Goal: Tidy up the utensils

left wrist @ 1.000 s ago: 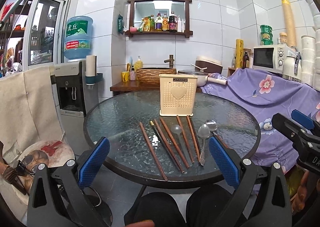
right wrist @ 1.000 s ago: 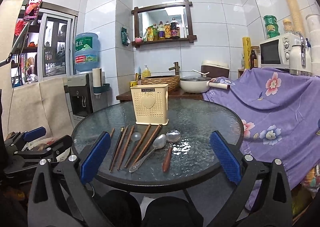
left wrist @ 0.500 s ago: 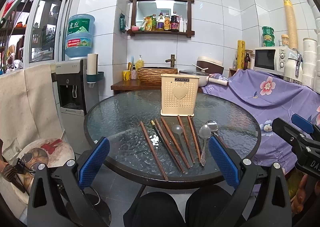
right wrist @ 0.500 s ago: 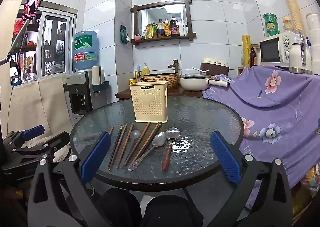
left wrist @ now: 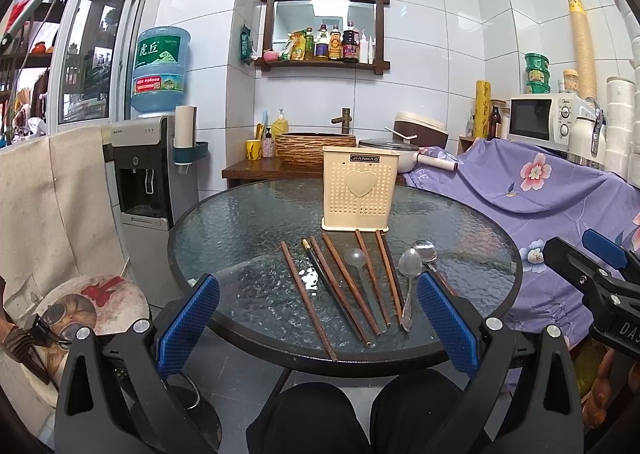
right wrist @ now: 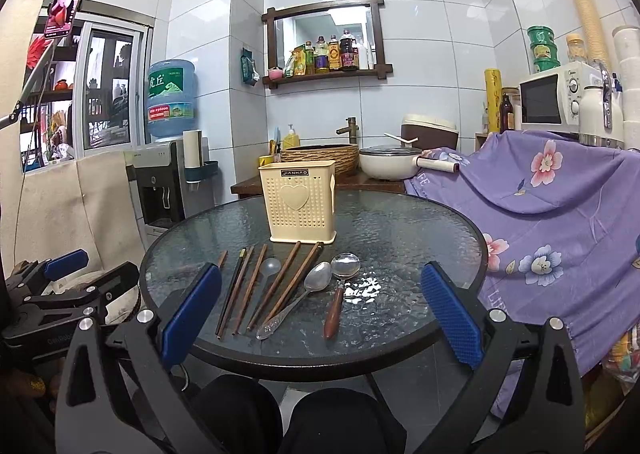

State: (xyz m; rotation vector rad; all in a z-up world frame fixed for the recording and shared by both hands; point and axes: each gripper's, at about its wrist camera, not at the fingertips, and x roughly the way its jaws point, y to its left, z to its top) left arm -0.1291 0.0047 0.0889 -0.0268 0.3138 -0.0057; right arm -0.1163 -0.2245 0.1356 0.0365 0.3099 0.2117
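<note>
Nothing has been sorted yet, judging by how things lie. The cream holder (left wrist: pixel 361 189) stands upright toward the back of the round glass desk (left wrist: pixel 240 221), and no utensil handles show above its rim in either view, so it looks empty. In front of it, all the utensils lie flat in a loose row: the wooden chopsticks (left wrist: pixel 347 288) fanned side by side, a clear plastic spoon (left wrist: pixel 354 256) among them, a metal spoon (right wrist: pixel 318 277) just to their right, and a wooden-handled spoon (right wrist: pixel 345 266) at the end.

The left hand-held gripper (left wrist: pixel 316 328) is spread wide and holds nothing, poised at the near edge of the desk, roughly in line with the chopsticks. The right hand-held gripper (right wrist: pixel 320 318) is likewise wide apart and empty, hovering at the near edge with the two rightmost spoons between its fingers in view, though well short of touching them.

So the whole job seems to be left: each piece needs picking up and dropping upright into the holder.
</note>
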